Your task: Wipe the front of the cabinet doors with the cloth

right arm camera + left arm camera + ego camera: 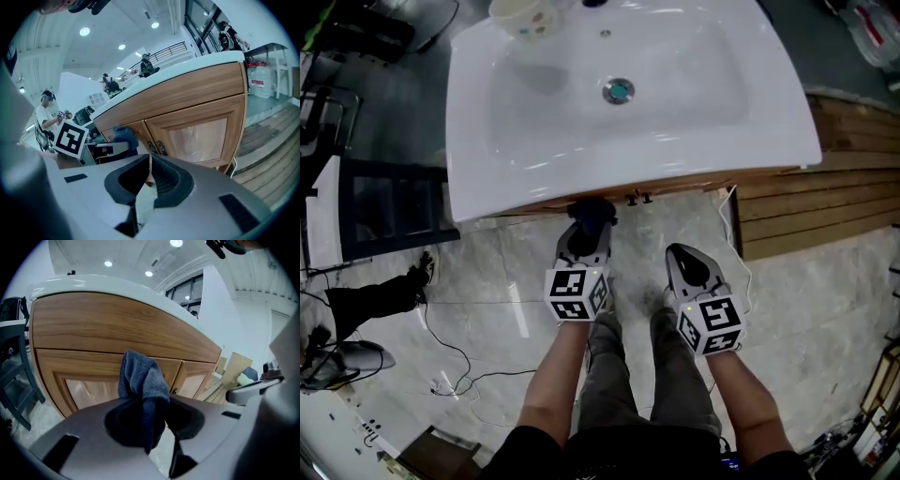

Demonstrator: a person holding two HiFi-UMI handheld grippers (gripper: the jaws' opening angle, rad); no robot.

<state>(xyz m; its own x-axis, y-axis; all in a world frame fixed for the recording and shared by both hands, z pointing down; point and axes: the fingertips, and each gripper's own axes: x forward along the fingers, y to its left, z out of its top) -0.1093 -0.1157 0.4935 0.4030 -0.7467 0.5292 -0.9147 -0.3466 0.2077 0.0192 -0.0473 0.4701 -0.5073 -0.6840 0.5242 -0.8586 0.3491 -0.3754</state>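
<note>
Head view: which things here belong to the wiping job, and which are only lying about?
Job: cloth; left tool, shut on it; cabinet doors.
Lying about: cup on the sink; planks; right tool, shut and empty.

The white basin [694, 112] and the floor [487, 272] are looked upon from overhead by the head view, aimed steeply down. The cabinet doors [84, 385] are seen from low and close in the left gripper view, tilted upward; the same wooden front is shared, from farther right, by the right gripper view.
</note>
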